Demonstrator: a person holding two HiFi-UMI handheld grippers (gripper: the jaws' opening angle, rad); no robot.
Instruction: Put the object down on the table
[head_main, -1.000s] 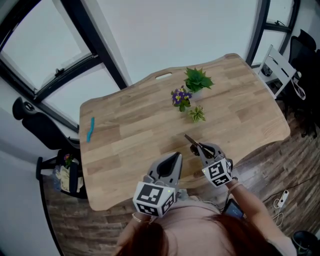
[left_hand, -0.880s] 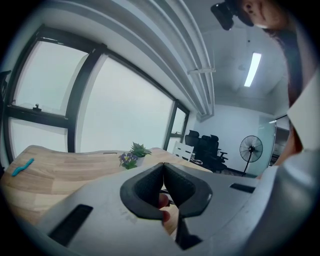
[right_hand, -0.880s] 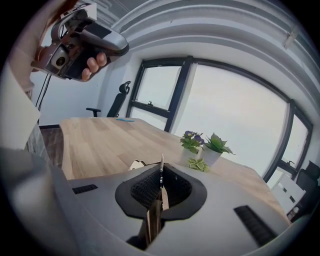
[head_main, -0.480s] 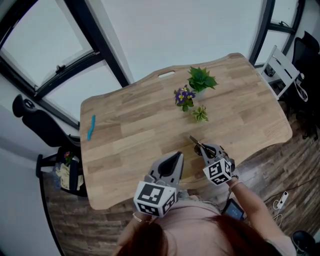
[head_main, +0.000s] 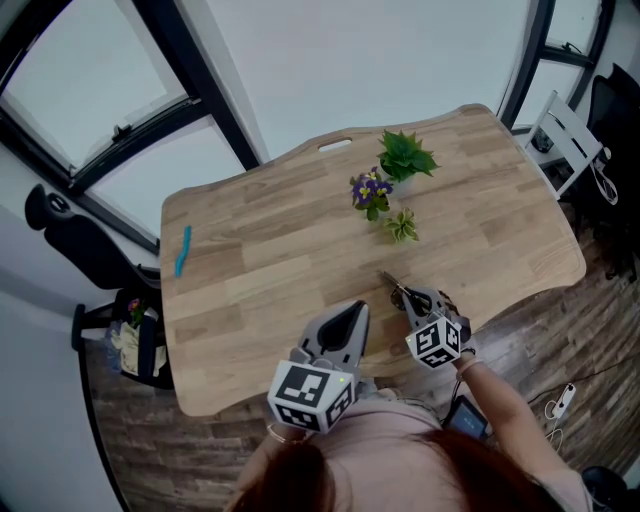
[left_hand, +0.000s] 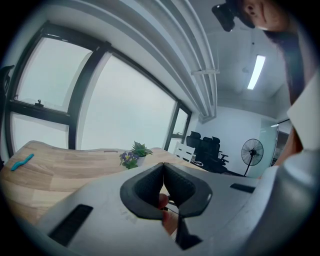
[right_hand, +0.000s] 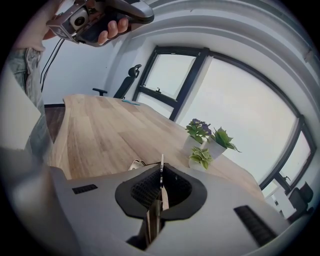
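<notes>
— Right gripper (head_main: 410, 301), jaws pressed together on a thin metal tool (right_hand: 161, 174) held edge-on between the pads: you have it on your side of the purple-flower pot (head_main: 368, 192), over the near edge of the table (head_main: 250, 270).

— Its tip points back toward that pot (scissors or a knife, the views don't settle it). Is it down yet?

— Not that you can be sure of. By the look of things you are in the lowering step. The tool sits over the wood, but neither view shows whether it touches.

— So the next move, as a judgement: bring it down until it lies flat on bare wood, well short of the pot. Then part the jaws and draw the gripper back along the tool's length so nothing gets dragged.

— Your left gripper (left_hand: 163, 169) is nearer you than the pot and beside the right one. Its jaws are closed with nothing clamped (a fingertip (left_hand: 163, 201) shows through the gap behind them).

— Leave it idle, then; one gripper looks enough to set this down.
</notes>
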